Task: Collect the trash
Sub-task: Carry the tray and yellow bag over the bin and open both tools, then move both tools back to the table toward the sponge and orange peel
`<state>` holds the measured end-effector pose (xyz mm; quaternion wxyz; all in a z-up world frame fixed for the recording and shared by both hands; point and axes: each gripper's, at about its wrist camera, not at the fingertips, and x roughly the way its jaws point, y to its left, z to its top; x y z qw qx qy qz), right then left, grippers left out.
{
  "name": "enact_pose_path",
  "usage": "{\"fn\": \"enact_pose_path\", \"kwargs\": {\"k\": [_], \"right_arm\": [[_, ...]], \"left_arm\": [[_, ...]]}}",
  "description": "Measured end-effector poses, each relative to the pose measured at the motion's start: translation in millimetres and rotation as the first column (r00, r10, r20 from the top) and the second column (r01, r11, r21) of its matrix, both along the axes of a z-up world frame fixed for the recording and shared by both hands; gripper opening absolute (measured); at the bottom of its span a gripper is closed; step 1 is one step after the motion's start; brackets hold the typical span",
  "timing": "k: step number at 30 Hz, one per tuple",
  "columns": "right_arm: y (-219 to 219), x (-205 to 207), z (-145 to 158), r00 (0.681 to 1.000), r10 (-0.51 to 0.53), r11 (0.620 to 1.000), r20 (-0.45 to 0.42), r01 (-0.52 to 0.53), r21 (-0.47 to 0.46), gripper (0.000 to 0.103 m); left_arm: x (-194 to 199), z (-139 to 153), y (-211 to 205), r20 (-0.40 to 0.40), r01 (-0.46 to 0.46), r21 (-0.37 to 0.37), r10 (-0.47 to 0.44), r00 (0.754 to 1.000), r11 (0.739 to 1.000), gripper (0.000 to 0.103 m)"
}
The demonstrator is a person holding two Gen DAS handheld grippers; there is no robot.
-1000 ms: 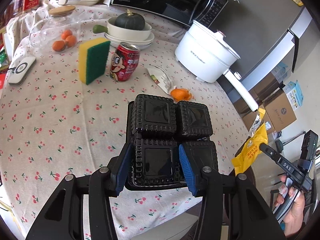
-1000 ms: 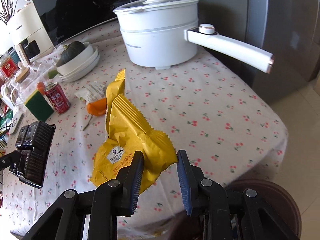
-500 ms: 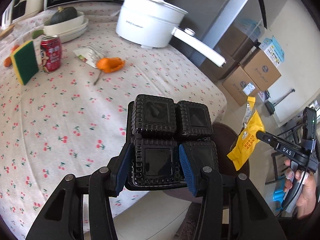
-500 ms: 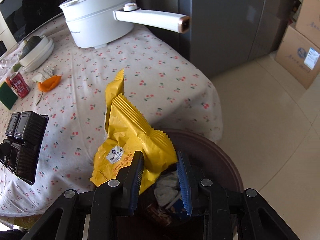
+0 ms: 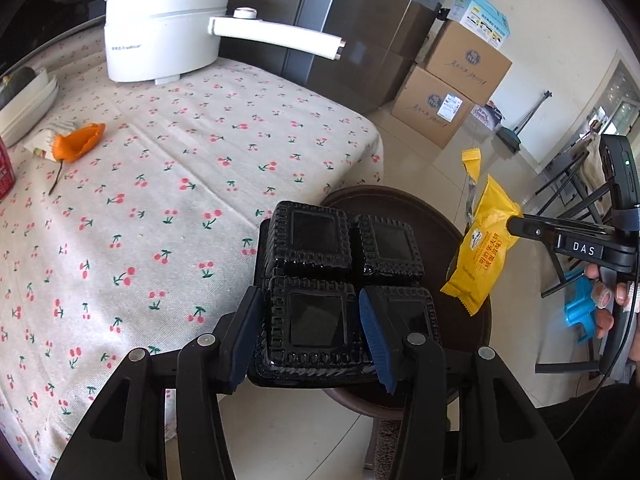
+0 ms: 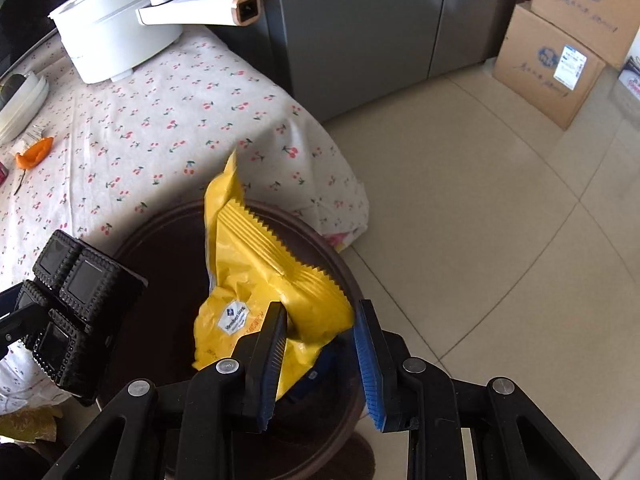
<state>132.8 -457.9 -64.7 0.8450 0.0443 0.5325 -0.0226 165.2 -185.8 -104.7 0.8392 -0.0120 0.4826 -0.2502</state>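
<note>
My left gripper (image 5: 310, 300) holds a black plastic tray (image 5: 312, 240) with four square cups, its blue pads on either side of one near cup. Its jaws are opening slightly, with the tray still between them. The tray hangs over the near rim of a round brown trash bin (image 5: 400, 200) beside the table. My right gripper (image 6: 320, 308) is shut on a crinkled yellow snack wrapper (image 6: 256, 264), which hangs above the bin's dark opening (image 6: 160, 280). In the left wrist view the right gripper (image 5: 514, 222) grips the wrapper (image 5: 484, 248) by its edge. The tray (image 6: 80, 280) also shows at the right wrist view's left.
The table (image 5: 160, 200) has a cherry-print cloth, a white pot (image 5: 160, 40) with a long handle, orange peel (image 5: 78, 144) on a small wrapper and stacked bowls. A grey fridge (image 6: 360, 40) and cardboard boxes (image 5: 440, 96) stand on the tiled floor. A hand (image 5: 604, 308) grips the right tool.
Both grippers have swung off the table's edge, out over the brown bin and slightly down. The tray and the yellow wrapper travelled with them, from above the cloth to above the bin.
</note>
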Motion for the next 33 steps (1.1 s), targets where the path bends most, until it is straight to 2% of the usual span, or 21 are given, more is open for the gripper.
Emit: {"fn": "enact_pose_path", "kwargs": {"k": [2,4,10,15,16,17,19,33], "right_arm": [[-5,-3,-3,1.0,-0.005,1.0,-0.008,0.005,-0.005,0.032],[-9,-6,-6,1.0,-0.007,1.0,-0.015,0.006,-0.009,0.032],[-11,-11,-10,1.0,0.002,1.0,-0.026,-0.002,-0.015,0.031],[-5,-10,-9,1.0,0.016,1.0,-0.022,-0.016,-0.01,0.034],[-3,-9,-9,0.999,0.023,1.0,-0.023,-0.023,-0.009,0.045],[-1,-8,-9,0.999,0.026,1.0,-0.021,-0.026,-0.007,0.062],[4,-7,-7,1.0,0.028,1.0,-0.009,-0.028,-0.002,0.074],[57,12,6,0.992,0.119,0.993,0.033,-0.119,-0.007,0.078]], "left_arm": [[2,-2,-2,-0.007,0.002,0.01,-0.002,1.0,1.0,0.062],[1,-2,0,0.004,-0.017,0.037,0.017,1.0,0.999,0.086],[-2,4,8,0.064,-0.038,0.102,0.032,0.997,0.994,0.097],[-6,9,22,0.082,-0.062,0.123,0.053,0.995,0.99,0.101],[-7,10,25,0.083,-0.068,0.124,0.058,0.995,0.99,0.101],[-8,11,29,0.084,-0.073,0.126,0.062,0.994,0.989,0.101],[-9,13,37,0.088,-0.086,0.135,0.075,0.993,0.987,0.102],[-16,24,108,0.098,-0.243,0.157,0.229,0.968,0.957,0.102]]}}
